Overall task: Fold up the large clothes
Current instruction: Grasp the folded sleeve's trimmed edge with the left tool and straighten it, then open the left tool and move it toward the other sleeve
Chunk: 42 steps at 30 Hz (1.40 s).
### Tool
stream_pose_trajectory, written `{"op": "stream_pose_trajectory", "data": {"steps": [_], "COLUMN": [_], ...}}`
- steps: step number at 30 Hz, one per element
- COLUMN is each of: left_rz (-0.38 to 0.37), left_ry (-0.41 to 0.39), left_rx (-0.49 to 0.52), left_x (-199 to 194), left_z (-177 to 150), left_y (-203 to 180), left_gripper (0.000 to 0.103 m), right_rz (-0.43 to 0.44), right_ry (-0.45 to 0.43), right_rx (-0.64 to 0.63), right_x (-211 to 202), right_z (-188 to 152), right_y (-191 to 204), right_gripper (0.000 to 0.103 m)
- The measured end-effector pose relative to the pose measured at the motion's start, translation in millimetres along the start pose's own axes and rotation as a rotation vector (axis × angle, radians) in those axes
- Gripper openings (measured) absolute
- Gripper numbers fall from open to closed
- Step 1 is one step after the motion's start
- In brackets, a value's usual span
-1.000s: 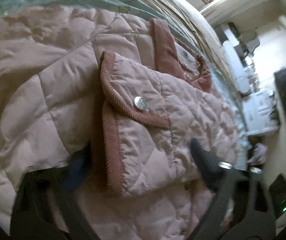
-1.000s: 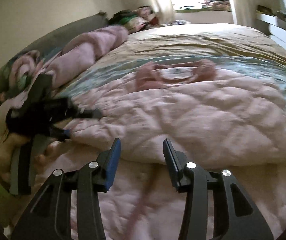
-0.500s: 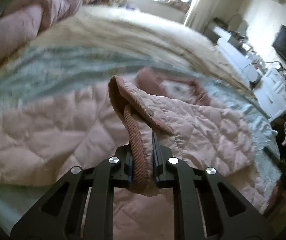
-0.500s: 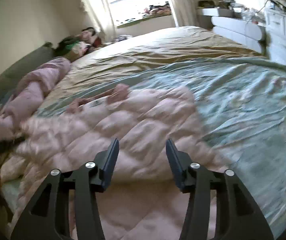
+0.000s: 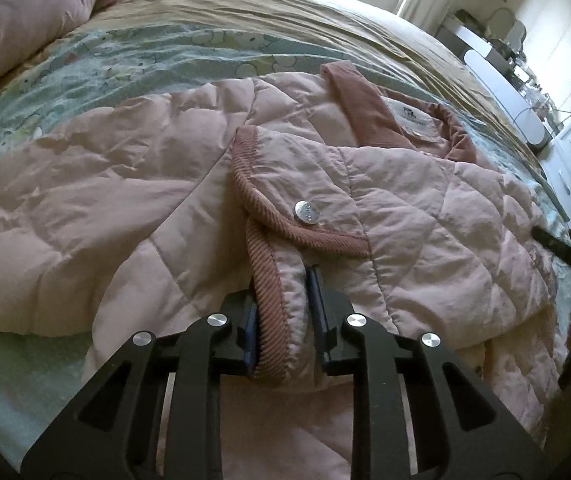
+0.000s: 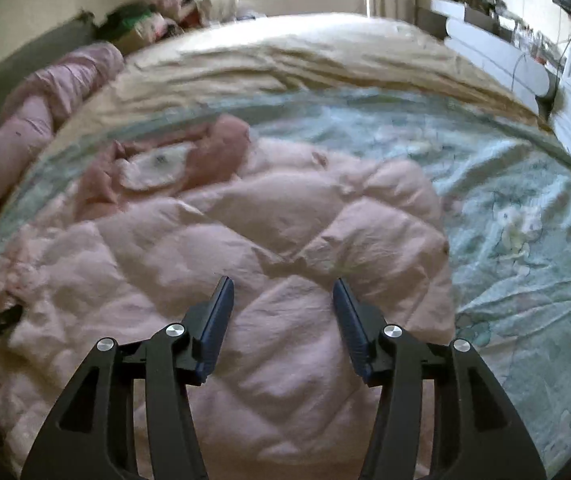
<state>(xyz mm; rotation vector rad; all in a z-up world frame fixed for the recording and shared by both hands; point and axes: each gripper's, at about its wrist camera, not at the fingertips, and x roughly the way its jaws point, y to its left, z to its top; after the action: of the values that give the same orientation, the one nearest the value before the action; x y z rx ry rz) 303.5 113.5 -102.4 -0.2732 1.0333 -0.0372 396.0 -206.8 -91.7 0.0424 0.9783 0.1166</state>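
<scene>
The quilted jacket (image 5: 425,208) is pale pink with darker rose ribbed trim (image 5: 269,288) and a silver snap (image 5: 306,212), lying on a pale green cartoon-printed sheet (image 6: 525,248) beside a tan cover (image 5: 285,20) farther off.

Jacket (image 6: 269,240) blurred; its hem runs off the bottom edge

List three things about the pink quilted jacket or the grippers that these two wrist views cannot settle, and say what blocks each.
- Label wording inside the collar, left wrist view: too small.
- Jacket hem, right wrist view: cut off by the bottom edge, behind the open right gripper.
- Cuff end, left wrist view: covered by the shut left gripper.
</scene>
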Motion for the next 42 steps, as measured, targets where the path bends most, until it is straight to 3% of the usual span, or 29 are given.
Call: {"op": "stream_pose_trajectory", "data": {"steps": [5,14,16,18,19,21,23,25,29,31,42], "left_rz": [-0.01,-0.001,0.012,0.035,0.038,0.038,0.05,0.051,0.061,0.043,0.064], "left_ry": [-0.002,-0.002,0.001,0.0,0.0,-0.01,-0.019,-0.024,-0.038,-0.032,-0.031], "left_rx": [-0.004,-0.011,-0.001,0.02,0.026,0.04,0.046,0.047,0.059,0.045,-0.011], "left_x": [6,9,7,2,0,-7,-15,-21,-35,-40,-62], "left_z": [-1,-3,-2,-2,-2,-2,-2,-2,-4,-6,-18], "left_y": [-2,-2,-5,-8,-10,-13,-17,-20,-28,-30,-22], "left_gripper": [0.019,0.023,0.023,0.024,0.028,0.036,0.047,0.054,0.084,0.094,0.094], "right_rz": [-0.007,-0.06,-0.077,-0.068,-0.062,-0.021,0.004,0.022,0.036,0.052,0.101], "right_ry": [0.055,0.033,0.023,0.009,0.003,-0.027,-0.052,-0.075,-0.094,-0.107,-0.154], "right_rx": [0.03,0.011,0.011,0.017,0.02,0.038,0.049,0.041,0.04,0.042,0.034], "right_x": [27,36,31,22,18,5,-9,-21,-37,-47,-86], "right_z": [-7,-14,-16,-17,-17,-21,-25,-28,-32,-35,-46], "right_y": [-8,-3,0,2,2,2,5,10,17,21,45], "right_gripper": [0.051,0.051,0.053,0.063,0.067,0.086,0.093,0.096,0.099,0.099,0.099]}}
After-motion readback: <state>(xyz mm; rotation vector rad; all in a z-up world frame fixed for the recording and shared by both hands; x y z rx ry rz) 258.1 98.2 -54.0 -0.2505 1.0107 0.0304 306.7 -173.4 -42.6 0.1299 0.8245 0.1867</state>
